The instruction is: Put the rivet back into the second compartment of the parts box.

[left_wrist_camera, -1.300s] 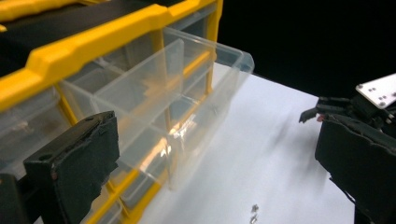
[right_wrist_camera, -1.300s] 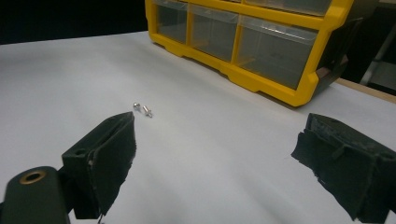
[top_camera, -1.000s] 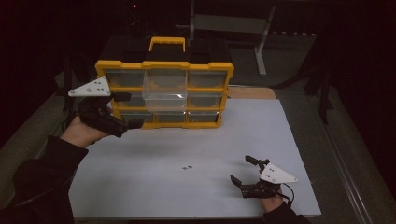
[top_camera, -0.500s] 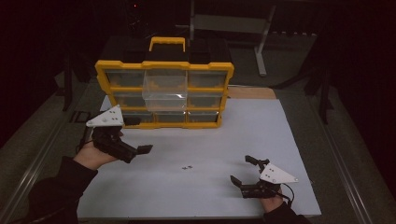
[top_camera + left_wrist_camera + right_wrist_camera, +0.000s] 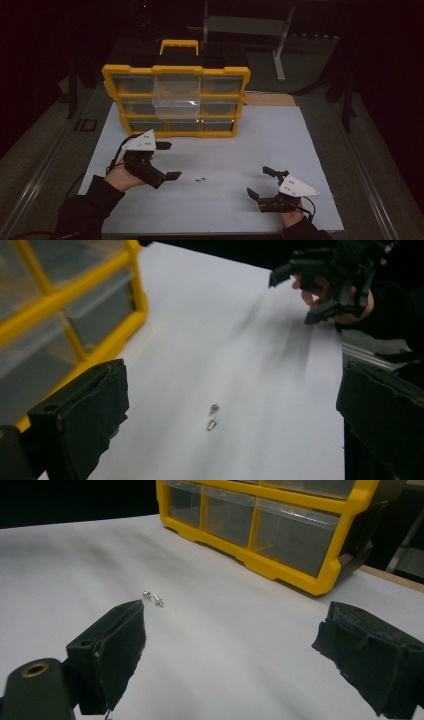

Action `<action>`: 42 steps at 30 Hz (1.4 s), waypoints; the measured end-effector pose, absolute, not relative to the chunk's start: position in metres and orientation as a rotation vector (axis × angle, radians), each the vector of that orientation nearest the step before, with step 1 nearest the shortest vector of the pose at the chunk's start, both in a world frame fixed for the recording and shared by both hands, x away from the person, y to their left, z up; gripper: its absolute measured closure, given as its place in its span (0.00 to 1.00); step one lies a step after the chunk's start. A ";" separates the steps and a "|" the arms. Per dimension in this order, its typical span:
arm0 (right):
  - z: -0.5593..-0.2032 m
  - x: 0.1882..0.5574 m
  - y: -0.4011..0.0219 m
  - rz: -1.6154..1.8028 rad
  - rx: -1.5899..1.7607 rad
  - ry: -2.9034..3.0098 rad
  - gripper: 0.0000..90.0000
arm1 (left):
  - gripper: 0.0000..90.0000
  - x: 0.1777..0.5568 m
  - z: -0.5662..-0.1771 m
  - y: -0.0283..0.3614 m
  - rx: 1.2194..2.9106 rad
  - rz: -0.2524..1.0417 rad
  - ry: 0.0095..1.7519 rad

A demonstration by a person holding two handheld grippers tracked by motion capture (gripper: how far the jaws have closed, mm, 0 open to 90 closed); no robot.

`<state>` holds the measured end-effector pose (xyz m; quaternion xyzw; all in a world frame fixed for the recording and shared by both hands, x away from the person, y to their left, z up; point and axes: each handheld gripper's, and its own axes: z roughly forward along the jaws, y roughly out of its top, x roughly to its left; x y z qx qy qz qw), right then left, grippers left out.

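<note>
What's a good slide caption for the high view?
Two open hand-held grippers, left and right, flank small screws on a white mat before a yellow drawer organizer.

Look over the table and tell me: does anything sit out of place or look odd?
Two things. One clear drawer juts out of the yellow organizer while the others sit flush. Two tiny screws lie loose on the white mat, between the open left gripper and right gripper.

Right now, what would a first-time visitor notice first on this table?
The bright yellow plastic organiser box with clear drawers stands at the far edge of the white table sheet, one clear drawer pulled out. Two tiny silver screws lie mid-sheet, between the open left hand-held gripper and the open right hand-held gripper.
</note>
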<state>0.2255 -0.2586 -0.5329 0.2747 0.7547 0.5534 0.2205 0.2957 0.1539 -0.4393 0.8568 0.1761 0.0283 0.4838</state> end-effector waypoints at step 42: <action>-0.534 0.225 -0.260 1.527 0.774 2.095 0.12 | 0.69 0.324 -0.552 0.097 2.240 -0.081 0.411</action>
